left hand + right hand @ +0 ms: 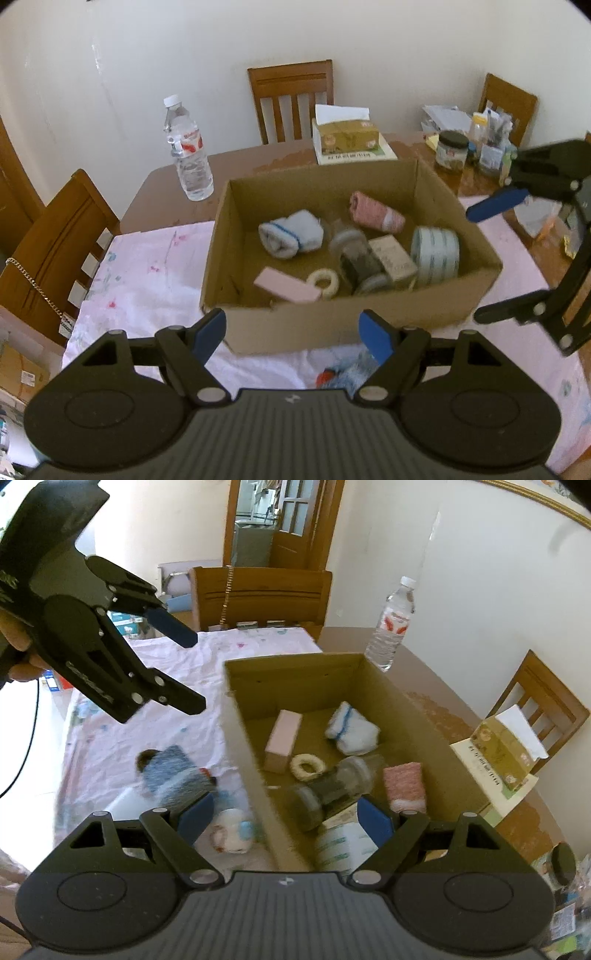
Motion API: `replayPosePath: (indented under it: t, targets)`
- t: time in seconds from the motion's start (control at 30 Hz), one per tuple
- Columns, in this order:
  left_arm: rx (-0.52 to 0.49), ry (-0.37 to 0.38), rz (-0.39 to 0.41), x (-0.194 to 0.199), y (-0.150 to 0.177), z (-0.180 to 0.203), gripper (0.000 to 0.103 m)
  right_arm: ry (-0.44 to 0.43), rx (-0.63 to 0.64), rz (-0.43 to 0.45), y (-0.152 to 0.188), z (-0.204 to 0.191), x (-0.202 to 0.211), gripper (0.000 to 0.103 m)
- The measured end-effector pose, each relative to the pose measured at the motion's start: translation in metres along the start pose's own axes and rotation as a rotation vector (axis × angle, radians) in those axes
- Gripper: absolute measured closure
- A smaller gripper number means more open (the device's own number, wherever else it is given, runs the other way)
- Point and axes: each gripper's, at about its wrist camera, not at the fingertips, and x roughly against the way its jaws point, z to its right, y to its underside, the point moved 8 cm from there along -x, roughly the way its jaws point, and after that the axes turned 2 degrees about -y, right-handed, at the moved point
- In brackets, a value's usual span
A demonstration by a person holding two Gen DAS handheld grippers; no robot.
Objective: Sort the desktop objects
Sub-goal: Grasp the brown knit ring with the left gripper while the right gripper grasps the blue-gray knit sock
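Observation:
An open cardboard box [332, 325] [240, 716] on the table holds several items: a white-blue sock [291, 234] [352, 733], a pink sock [376, 212] [404, 786], a pink block [286, 286] [282, 740], a tape ring [325, 282] [306, 766], a clear jar [356, 258] [332, 786], a small carton [393, 256] and a striped roll [436, 254]. My left gripper [293, 332] [194, 672] is open and empty before the box's near wall. My right gripper [286, 821] [476, 266] is open and empty over the box's edge. A blue-grey sock [171, 775] and a white soft toy [231, 834] lie on the cloth outside.
A water bottle [186, 151] [393, 624] stands beyond the box. A tissue box on a book [349, 142] [498, 757] lies behind it. A jar [450, 149] and clutter sit at the far right. Wooden chairs [291, 98] ring the table. A pink cloth [147, 280] covers the near side.

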Motion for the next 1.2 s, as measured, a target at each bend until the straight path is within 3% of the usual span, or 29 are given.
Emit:
replayPosePath:
  t: [0.53, 0.77, 1.2]
  targets:
    - [0.061, -0.013, -0.108, -0.001, 0.079, -0.027, 0.023, -0.044, 0.032, -0.011, 0.001, -0.05, -0.007, 0.014]
    - [-0.019, -0.034, -0.128, -0.011, 0.1, -0.016, 0.023, -0.074, 0.057, -0.033, -0.001, -0.067, -0.018, 0.014]
    - [0.037, -0.001, -0.174, -0.04, 0.124, -0.016, 0.023, -0.128, 0.143, -0.077, 0.001, -0.102, -0.051, 0.014]
